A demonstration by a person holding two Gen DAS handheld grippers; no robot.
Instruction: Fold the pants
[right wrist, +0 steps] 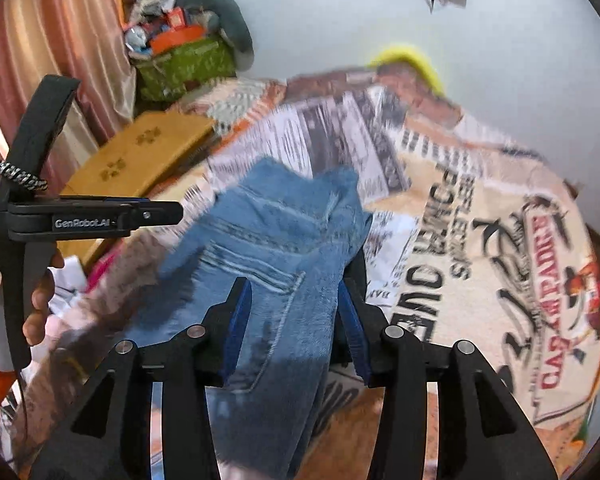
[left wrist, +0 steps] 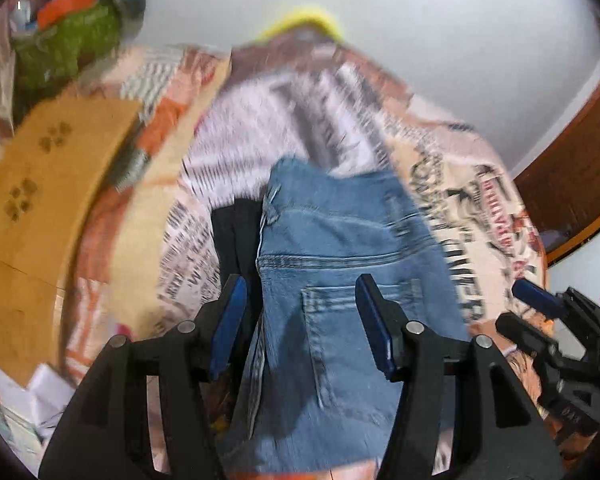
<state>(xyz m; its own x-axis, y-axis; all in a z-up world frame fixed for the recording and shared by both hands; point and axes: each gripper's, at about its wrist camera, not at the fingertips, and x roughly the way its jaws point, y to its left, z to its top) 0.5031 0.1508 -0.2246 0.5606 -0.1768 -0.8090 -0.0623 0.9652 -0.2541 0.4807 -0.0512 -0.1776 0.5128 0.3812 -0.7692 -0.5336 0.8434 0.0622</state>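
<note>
Plainly, the blue denim jeans (left wrist: 340,280) are lying in a bunched fold on the newspaper-print bedspread (left wrist: 452,184), with the back pocket and yoke seam facing up and something dark (left wrist: 236,236) tucked at their left edge. The left gripper (left wrist: 300,324) has its blue-padded fingers spread, the denim passing between them without being pinched. The right gripper (right wrist: 296,324) also straddles the cloth; its pads sit close to either edge of the fold, but motion blur keeps me from telling whether they press it. Denim like this should be fairly heavy and limp yet thick at the seams, not slippery and not fragile. I would judge that the waistband or the doubled seam edges give the surest hold, since a single layer could slide free.
</note>
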